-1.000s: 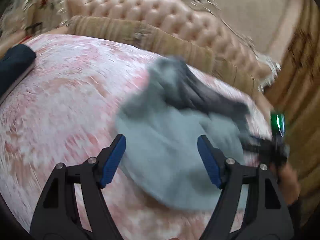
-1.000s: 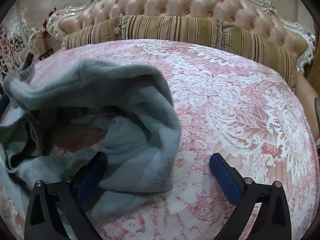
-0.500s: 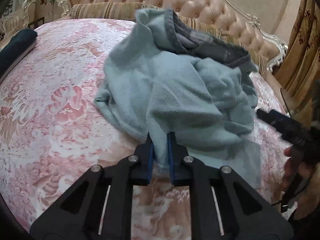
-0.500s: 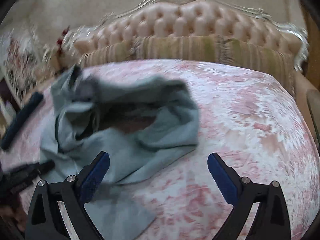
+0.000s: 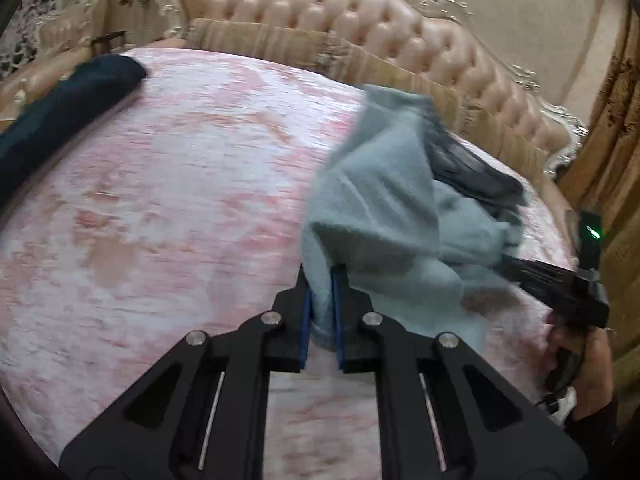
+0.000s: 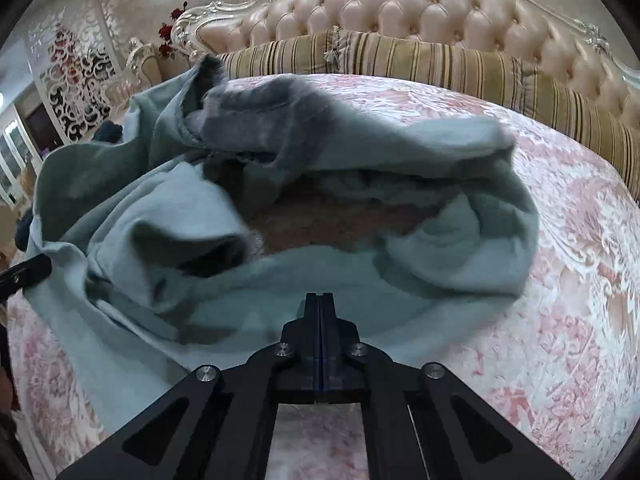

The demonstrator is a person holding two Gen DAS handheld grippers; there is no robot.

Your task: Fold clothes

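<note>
A light grey-blue fleece garment (image 5: 380, 208) with a darker grey inside lies crumpled on the pink patterned bedspread (image 5: 160, 200). My left gripper (image 5: 320, 280) is shut on a fold at its near left edge and holds that fold slightly raised. In the right wrist view the garment (image 6: 460, 240) forms a loose ring with bedspread showing through the middle. My right gripper (image 6: 320, 300) is shut, its tips pinching the garment's near hem. The right gripper's body (image 5: 560, 292) and the hand holding it show at the right of the left wrist view.
A dark navy rolled cloth (image 5: 60, 120) lies at the bed's far left. Striped bolster pillows (image 6: 440, 60) line the tufted pink headboard (image 6: 400, 8). A golden curtain (image 5: 608, 160) hangs to the right. Open bedspread (image 6: 580, 280) stretches right of the garment.
The right gripper went from wide open to shut on the garment's near hem. The left gripper stayed shut on its fold, and the garment shifted right in its view.
</note>
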